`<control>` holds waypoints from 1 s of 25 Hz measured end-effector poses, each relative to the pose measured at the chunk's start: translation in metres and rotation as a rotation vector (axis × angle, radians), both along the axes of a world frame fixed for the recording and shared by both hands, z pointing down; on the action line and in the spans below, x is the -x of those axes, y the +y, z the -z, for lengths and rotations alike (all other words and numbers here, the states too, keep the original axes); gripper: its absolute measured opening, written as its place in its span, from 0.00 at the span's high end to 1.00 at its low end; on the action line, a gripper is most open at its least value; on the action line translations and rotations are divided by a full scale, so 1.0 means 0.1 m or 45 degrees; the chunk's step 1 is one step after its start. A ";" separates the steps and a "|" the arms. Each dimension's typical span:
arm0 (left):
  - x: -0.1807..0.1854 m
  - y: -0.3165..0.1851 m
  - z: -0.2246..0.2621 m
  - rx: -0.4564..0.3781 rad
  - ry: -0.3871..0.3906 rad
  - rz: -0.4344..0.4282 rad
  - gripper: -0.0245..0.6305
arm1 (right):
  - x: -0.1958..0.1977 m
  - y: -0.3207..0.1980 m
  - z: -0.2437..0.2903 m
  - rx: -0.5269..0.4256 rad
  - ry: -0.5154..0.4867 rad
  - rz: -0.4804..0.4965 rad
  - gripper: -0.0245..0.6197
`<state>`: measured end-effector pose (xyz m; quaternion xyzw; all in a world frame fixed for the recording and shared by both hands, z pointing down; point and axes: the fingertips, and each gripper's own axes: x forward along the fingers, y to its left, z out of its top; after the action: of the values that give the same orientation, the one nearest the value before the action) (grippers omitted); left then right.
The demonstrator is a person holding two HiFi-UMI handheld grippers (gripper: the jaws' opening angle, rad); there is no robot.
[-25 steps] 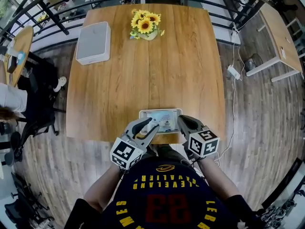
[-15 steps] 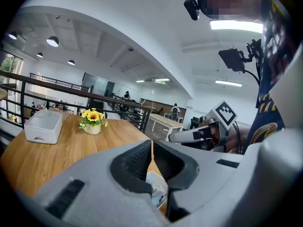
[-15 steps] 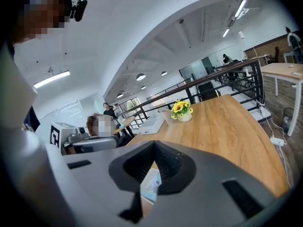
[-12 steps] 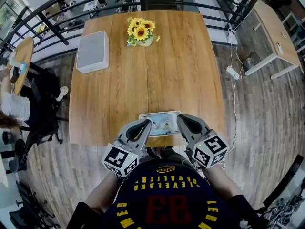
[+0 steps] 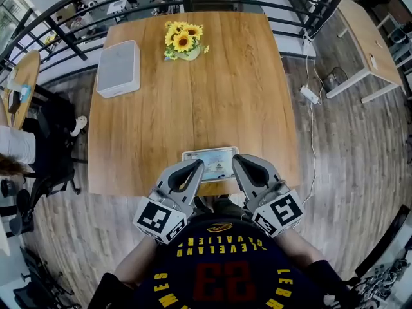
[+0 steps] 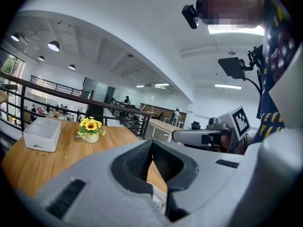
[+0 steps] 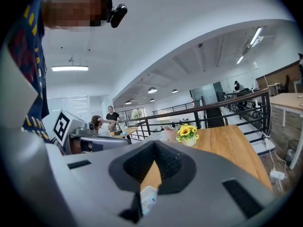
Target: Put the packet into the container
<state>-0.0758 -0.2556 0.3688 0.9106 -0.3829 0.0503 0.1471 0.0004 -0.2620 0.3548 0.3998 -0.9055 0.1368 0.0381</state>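
Wooden bench [image 5: 225, 95], task barely begun: packet [image 5: 207, 157] lying at near edge, well apart from container [image 5: 119, 68] at far corner; left tool [image 5: 192, 167] just pinched shut on nothing, right tool [image 5: 240, 163] closed empty too; grasp and transfer left.

Shirt [image 5: 219, 269] is showing yellow print, upside down in the head view: "CAVALIERS" across the chest, a big red "23" under it, and "LEBR" and "MES" at the edges. Packet [image 5: 207, 162] print is coming through too small to read.
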 end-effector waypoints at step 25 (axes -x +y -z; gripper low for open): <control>0.14 0.07 -0.19 0.055 -0.021 0.012 0.95 | 0.16 0.09 -0.11 0.000 0.012 0.023 0.94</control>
<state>-0.0895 -0.2488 0.3882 0.9049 -0.3873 0.0654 0.1637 -0.0151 -0.2527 0.3660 0.3923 -0.9089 0.1347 0.0435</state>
